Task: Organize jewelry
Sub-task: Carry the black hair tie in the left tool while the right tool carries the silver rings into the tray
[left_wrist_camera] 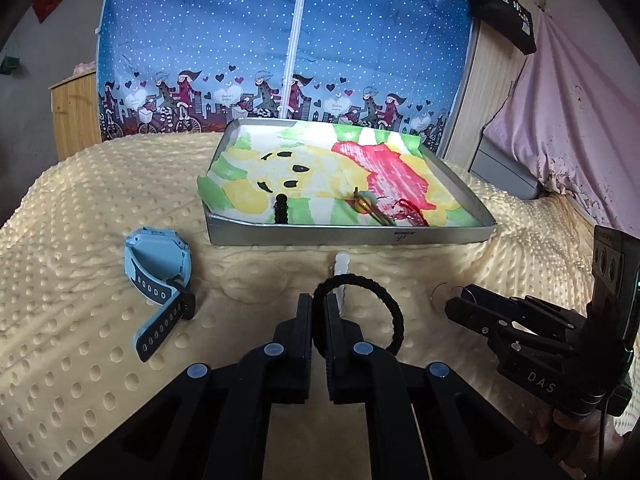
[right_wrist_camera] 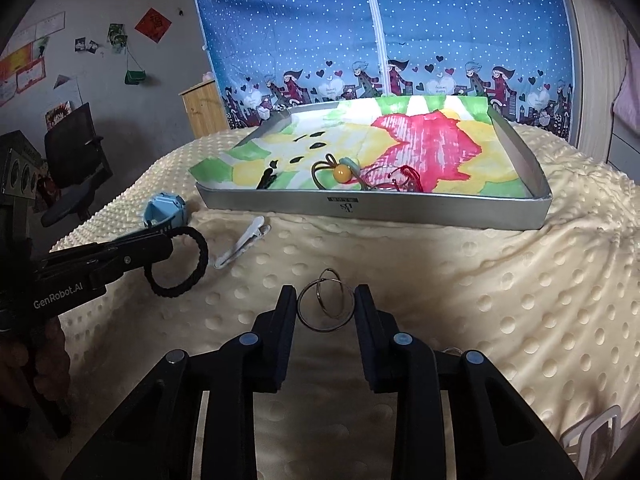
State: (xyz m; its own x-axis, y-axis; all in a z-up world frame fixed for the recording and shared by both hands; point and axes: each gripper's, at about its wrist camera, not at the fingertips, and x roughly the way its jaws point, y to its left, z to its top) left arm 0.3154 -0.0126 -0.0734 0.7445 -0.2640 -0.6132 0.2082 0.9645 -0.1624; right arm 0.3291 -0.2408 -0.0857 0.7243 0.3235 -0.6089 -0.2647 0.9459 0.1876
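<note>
While the left gripper point(left_wrist_camera: 318, 316) has its jaws squeezed on the round black braided hair tie point(left_wrist_camera: 390, 304), the right gripper point(right_wrist_camera: 325, 312) has wide jaws around two thin silver wire rings point(right_wrist_camera: 326, 300) lying on the bumpy cream blanket point(right_wrist_camera: 500, 280). Farther off sits the shallow silver tray point(right_wrist_camera: 372, 206), with a light blue watch point(left_wrist_camera: 160, 272) on the left.

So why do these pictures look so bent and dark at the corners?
Left wrist view: a fisheye lens bows the tray and blanket, and the round lens edge blackens the corners. Right wrist view: same bulge and dark rim, with a soft shadow on the blanket around the metal rings; the near fingers look oversized.
</note>
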